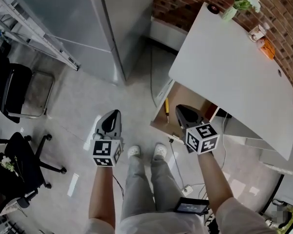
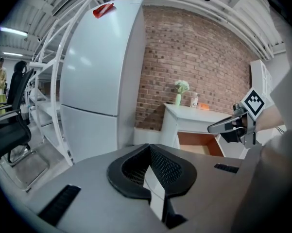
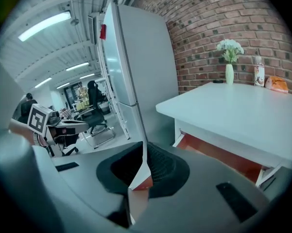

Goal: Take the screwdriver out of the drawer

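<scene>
The screwdriver (image 1: 166, 106) has a yellow handle and a dark shaft; it lies in the open wooden drawer (image 1: 187, 97) under the white desk. My right gripper (image 1: 181, 109) hovers over the drawer's near side, just right of the screwdriver, jaws together and empty. My left gripper (image 1: 115, 114) hangs over the floor, well left of the drawer, also shut on nothing. The left gripper view shows the shut left gripper (image 2: 148, 148), the drawer (image 2: 199, 143) and the right gripper (image 2: 230, 125). In the right gripper view the shut right gripper (image 3: 145, 147) points past the drawer (image 3: 211, 153); the screwdriver is hidden there.
The white desk (image 1: 229, 67) overhangs the drawer, carrying a flower vase (image 1: 240, 2) and small items by the brick wall. A tall grey fridge (image 1: 87, 23) stands ahead on the left. Black office chairs (image 1: 17, 94) are at far left. A cable and socket (image 1: 187, 189) lie on the floor.
</scene>
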Demonstrator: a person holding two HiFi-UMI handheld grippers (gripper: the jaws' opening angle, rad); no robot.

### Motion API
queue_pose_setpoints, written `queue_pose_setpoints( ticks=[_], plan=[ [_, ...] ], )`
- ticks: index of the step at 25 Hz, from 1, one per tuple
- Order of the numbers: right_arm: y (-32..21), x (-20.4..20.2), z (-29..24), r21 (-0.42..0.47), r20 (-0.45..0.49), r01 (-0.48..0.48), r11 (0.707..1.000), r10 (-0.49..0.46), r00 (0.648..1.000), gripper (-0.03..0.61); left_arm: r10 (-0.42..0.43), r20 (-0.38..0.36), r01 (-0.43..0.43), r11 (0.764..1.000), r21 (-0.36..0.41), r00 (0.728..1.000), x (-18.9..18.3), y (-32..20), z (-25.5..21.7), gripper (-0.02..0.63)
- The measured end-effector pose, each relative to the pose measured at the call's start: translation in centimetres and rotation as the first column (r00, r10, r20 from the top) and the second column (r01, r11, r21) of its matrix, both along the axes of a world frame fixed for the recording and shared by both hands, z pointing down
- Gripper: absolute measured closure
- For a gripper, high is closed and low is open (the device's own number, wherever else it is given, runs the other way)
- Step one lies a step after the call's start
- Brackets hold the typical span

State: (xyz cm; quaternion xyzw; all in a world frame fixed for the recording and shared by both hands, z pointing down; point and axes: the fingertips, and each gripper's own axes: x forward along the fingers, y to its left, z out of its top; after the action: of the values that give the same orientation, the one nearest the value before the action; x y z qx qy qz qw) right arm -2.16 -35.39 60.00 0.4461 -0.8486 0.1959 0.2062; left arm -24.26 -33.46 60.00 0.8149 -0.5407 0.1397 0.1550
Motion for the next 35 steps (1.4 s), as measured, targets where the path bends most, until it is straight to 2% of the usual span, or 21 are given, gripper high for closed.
queue_pose_setpoints(
  ticks=[4,9,10,12,16,20,26,35],
  plan=[
    [-1.6,0.5,4.5,-0.068,-0.009,-0.025,0.997,0.024,1.0,0.551,0.011,-0.004,-0.011,1.0,-0.022,1.0,0.2,-0.9,3.3,0.604],
    [-2.4,0.7,10.7,-0.155,-0.082,-0.036,0.987,0.023,0.996,0.548,0.031,-0.004,-0.031,0.998,-0.054,1.0,0.6,-1.7,7.3,0.603],
    [-2.4,0.6,11.8,-0.17,-0.101,-0.032,0.985,0.015,0.995,0.536,0.025,-0.014,-0.026,0.997,-0.067,1.0,0.6,-1.8,8.1,0.603],
    [-2.3,0.5,14.1,-0.199,-0.144,-0.026,0.98,-0.003,0.99,0.469,0.013,-0.029,-0.016,0.994,-0.105,1.0,0.5,-2.0,10.2,0.603],
    [-2.4,0.7,18.0,-0.259,-0.215,-0.024,0.965,-0.034,0.976,0.446,-0.01,-0.025,0.006,0.982,-0.188,1.0,0.0,-2.1,14.0,0.603],
    [-3.2,1.2,19.9,-0.296,-0.238,-0.034,0.955,-0.039,0.97,0.446,-0.027,-0.026,0.02,0.972,-0.235,0.999,-0.4,-2.3,15.9,0.603],
    [-4.7,1.1,22.6,-0.371,-0.23,-0.093,0.924,0.005,0.973,0.446,0.014,-0.012,-0.016,0.957,-0.288,1.0,-0.1,-3.3,18.1,0.604],
    [-5.3,1.4,26.2,-0.418,-0.308,-0.165,0.893,0.031,0.951,0.446,-0.039,-0.014,0.032,0.942,-0.335,0.999,-1.4,-4.4,20.1,0.603]
  ],
)
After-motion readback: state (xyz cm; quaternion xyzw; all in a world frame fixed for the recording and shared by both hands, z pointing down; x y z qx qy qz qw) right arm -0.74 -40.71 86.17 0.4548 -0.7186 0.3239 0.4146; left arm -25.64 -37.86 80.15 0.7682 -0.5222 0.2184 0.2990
